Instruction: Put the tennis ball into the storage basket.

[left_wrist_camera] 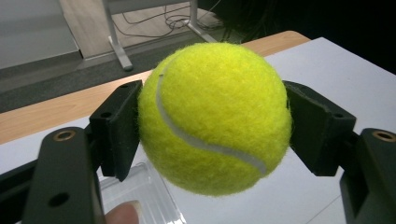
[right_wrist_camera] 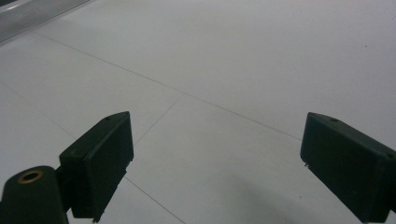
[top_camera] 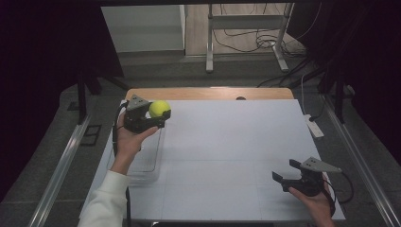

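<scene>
left gripper (top_camera: 150,113) pinching tennis ball (top_camera: 160,108), held aloft over far-left table (top_camera: 227,142) beside clear tray (top_camera: 146,161) | step, likely: carrying ball; next: lower, then release | right gripper (top_camera: 286,172) near right edge, jaws spread, empty

No legible text, label, brand, number or sign found in any view. Tennis ball (left_wrist_camera: 212,116) felt checked in the left gripper view: white seam only, no printed mark on the visible face. White table surface (right_wrist_camera: 243,60) bears thin seam lines, no writing.
</scene>
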Demonstrator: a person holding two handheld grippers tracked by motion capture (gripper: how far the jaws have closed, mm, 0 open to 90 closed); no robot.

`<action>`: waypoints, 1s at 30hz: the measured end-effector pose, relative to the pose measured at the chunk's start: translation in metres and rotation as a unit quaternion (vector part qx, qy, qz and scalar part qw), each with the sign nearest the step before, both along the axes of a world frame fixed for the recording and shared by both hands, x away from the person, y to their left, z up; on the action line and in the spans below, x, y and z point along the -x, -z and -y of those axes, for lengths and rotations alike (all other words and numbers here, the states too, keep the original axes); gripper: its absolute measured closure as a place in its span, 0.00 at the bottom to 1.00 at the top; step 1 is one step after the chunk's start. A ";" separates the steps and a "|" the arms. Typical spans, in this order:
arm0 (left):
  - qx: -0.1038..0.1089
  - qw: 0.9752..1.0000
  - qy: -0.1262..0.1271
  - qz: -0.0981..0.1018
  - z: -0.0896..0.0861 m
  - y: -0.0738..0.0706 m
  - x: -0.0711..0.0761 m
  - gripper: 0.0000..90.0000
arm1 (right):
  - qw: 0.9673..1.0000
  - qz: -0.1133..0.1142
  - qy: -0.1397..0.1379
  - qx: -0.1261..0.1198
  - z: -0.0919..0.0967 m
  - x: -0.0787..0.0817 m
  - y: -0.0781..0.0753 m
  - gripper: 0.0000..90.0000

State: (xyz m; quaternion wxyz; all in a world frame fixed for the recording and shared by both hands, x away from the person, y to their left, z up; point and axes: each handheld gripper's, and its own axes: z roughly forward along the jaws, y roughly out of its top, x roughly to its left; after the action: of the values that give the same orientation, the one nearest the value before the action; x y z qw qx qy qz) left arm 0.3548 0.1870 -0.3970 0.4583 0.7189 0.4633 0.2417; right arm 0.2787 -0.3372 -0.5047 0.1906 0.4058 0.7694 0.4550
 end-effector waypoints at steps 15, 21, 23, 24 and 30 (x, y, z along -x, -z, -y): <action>-0.011 1.000 -0.018 -0.001 -0.013 -0.005 -0.005 0.29 | 1.000 0.000 0.000 0.000 0.000 0.000 0.000 0.11; -0.020 0.999 -0.029 -0.005 -0.020 -0.006 -0.010 0.29 | 1.000 0.000 0.000 -0.001 0.000 0.000 0.000 0.11; -0.021 0.999 -0.033 -0.005 -0.023 -0.006 -0.011 0.29 | 1.000 0.000 0.000 -0.001 0.000 0.000 0.000 0.11; -0.019 0.999 -0.036 -0.005 -0.024 -0.006 -0.012 0.29 | 1.000 -0.001 0.000 -0.001 0.000 0.000 0.000 0.11; -0.023 0.999 -0.047 -0.012 -0.031 -0.005 -0.017 0.29 | 1.000 0.000 0.000 -0.002 0.000 0.000 0.000 0.11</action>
State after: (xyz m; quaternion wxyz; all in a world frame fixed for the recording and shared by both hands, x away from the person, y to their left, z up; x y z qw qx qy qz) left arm 0.3719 0.2179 -0.3919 0.4243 0.7095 0.4965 0.2646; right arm 0.2790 -0.3371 -0.5046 0.1898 0.4063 0.7687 0.4562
